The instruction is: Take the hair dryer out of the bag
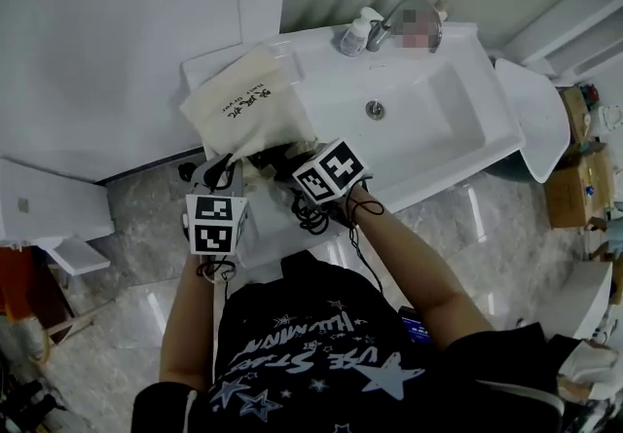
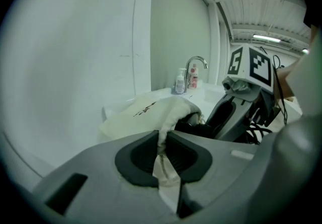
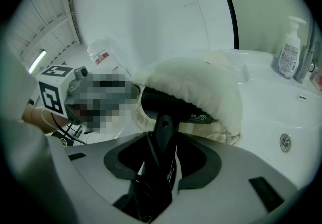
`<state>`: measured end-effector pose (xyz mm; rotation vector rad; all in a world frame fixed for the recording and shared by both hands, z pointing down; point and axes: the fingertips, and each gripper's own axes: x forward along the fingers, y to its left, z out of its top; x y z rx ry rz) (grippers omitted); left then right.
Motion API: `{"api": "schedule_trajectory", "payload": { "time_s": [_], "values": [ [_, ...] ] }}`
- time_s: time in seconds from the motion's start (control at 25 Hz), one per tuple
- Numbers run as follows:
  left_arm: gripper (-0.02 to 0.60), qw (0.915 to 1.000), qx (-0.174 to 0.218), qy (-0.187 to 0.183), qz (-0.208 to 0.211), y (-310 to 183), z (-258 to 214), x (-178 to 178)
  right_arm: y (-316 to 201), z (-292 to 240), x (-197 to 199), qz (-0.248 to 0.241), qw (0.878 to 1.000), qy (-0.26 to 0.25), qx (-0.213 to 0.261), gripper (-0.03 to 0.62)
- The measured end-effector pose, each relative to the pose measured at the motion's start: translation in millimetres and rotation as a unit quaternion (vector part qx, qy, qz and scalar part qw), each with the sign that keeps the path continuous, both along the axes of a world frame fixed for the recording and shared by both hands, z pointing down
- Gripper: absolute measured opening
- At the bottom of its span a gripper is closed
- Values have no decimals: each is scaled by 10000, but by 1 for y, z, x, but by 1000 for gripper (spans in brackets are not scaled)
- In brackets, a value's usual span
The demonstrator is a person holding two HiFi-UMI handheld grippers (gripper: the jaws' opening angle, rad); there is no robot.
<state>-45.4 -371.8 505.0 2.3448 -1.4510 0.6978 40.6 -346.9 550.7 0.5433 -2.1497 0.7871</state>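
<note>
Head view first: the cream bag lies on the rim of the basin at eleven o'clock, with dark brush-style characters across it, too small to read. Both forearms reach toward twelve, the left gripper at the bag's near edge, the right gripper just to its three o'clock at the dark mouth. Left gripper view: the jaws are pinched almost together on a fold of the bag's cloth. Right gripper view: the gripper is tipped steeply down, its jaws clamped on the black handle of the hair dryer, cord alongside. The dryer's body sits half under the bag's mouth at twelve — its white print and round symbol are unreadable. A pump bottle stands at two o'clock.
</note>
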Motion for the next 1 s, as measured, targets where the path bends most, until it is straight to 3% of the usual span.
{"api": "schedule_trajectory", "payload": {
  "time_s": [0.36,0.68,1.0],
  "values": [
    [49,9997,5,54,234,10,-7,0,53,-22,13,-139,9998,-156,28,181],
    [49,9986,-89,131,506,24,-4,-2,99,-49,6,-177,9981,-582,127,181],
    [52,9967,-196,-115,785,51,12,-4,138,-78,8,383,9936,-1005,350,181]
  ]
}}
